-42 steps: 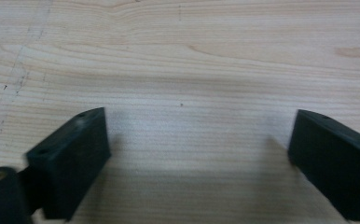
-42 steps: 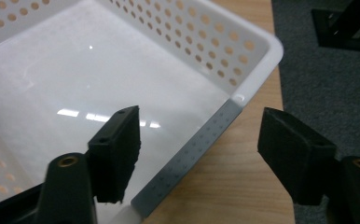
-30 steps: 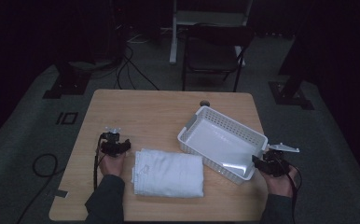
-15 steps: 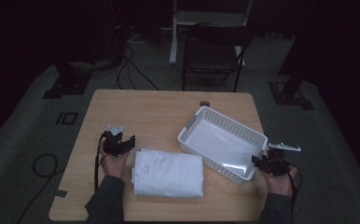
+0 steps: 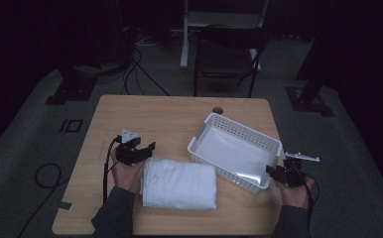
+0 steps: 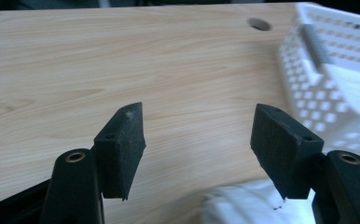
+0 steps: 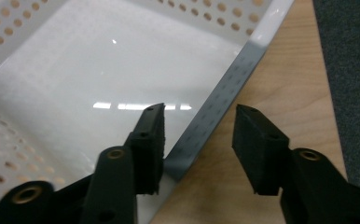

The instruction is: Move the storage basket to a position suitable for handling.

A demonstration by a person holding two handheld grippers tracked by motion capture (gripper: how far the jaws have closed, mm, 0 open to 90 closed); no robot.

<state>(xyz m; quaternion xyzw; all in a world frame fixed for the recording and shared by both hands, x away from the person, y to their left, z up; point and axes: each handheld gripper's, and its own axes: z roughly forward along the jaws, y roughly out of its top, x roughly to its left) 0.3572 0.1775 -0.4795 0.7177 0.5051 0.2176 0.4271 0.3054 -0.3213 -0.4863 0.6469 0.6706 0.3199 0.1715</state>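
Folded towel (image 5: 179,184) lies long axis L–R; L fingers (image 6: 122,149) open, empty; R fingers (image 7: 151,144) straddle basket (image 5: 239,130) rim, not pinching.

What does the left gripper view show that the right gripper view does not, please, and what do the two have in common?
The left gripper view shows a corner of the folded white towel below the left gripper, whose jaws have just been opening with nothing between them, and a round hole in the table top. The right gripper view shows the basket's bare inside, the dark floor, and the right gripper, whose jaws have just been closing, astride the basket's near wall without pressing it. Both show the white perforated basket and the wooden table.
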